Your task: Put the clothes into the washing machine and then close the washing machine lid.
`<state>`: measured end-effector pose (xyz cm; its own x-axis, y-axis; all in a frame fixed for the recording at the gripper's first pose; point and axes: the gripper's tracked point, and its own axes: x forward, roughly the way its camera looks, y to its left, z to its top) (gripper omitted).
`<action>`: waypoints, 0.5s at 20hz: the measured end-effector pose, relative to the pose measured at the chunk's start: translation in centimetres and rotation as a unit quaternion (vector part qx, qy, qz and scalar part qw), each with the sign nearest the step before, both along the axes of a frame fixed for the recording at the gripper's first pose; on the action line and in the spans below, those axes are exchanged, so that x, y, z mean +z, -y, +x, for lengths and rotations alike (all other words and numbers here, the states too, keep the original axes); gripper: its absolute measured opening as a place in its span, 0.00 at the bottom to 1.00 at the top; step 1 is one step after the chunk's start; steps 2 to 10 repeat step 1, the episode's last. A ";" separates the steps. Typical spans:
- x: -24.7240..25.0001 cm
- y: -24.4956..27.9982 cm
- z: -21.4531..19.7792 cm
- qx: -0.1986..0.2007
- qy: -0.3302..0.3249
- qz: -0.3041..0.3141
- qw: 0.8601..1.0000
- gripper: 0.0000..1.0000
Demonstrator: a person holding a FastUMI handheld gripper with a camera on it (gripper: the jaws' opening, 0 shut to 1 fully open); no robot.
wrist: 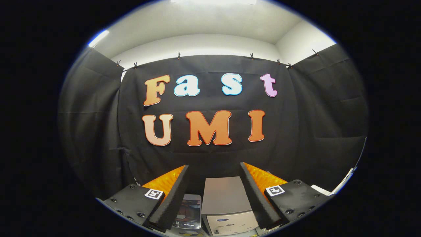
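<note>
Gripper (213,197) fingers (171,200) stand spread wide apart with nothing held between them, raised and pointing toward the booth's back wall. Each finger carries a ridged pad on its inner face and a small square marker near its base. Between the two fingers, low down and just ahead of them, sits the washing machine (225,204), a small boxy appliance with its flat lid (223,194) lying closed and a control panel on the front face below (its markings too small to make out). Just beside the machine, next to the left finger, lies a phone-like device (190,212) with a dark screen. Beyond the fingers hangs black cloth (210,158), clipped along its top edge and wrapping round on both sides. Above the cloth rise a pale wall and ceiling (210,26), brightly lit.
</note>
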<state>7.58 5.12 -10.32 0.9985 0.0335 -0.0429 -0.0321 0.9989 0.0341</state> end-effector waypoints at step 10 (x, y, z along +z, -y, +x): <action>0.0 -0.1 0.1 0.000 0.001 0.000 1.000 0.97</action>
